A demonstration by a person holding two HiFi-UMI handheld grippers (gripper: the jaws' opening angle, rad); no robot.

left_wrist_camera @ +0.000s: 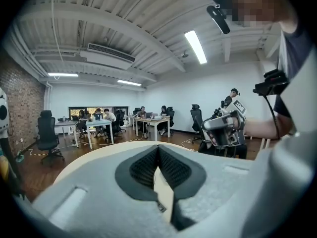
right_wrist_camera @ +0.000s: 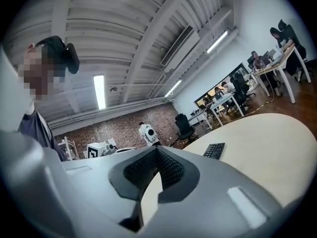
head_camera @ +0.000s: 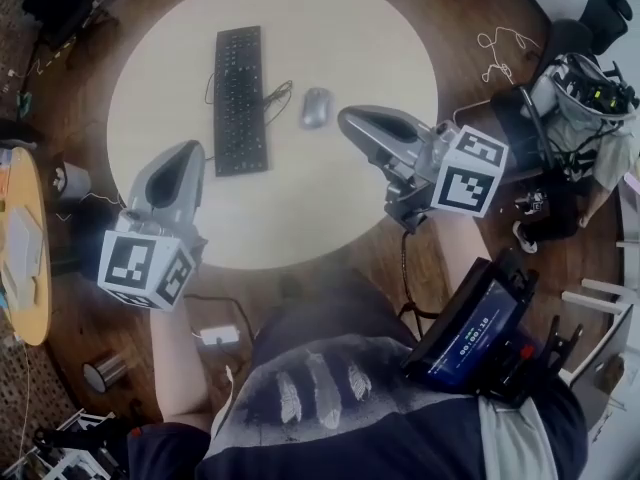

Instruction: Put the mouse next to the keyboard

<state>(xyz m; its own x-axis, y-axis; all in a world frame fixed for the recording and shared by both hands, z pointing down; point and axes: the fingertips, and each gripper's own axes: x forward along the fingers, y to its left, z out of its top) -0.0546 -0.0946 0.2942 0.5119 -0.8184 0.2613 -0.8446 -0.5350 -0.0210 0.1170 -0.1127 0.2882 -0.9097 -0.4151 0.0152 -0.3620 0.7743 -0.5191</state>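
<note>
Both tools pressed together and empty over the round worktop

The grey mouse (head_camera: 315, 107) lies on the pale round worktop (head_camera: 340, 28), near the right side of the black keyboard (head_camera: 240, 99) but not touching it, with a looped cable (head_camera: 277, 98) between them. The left tool (head_camera: 190, 150) hangs over the worktop's near edge, below the keyboard, jaws closed on nothing. In the head view the right tool (head_camera: 348, 118) points at the mouse from the right, its jaws likewise closed and empty.
</note>
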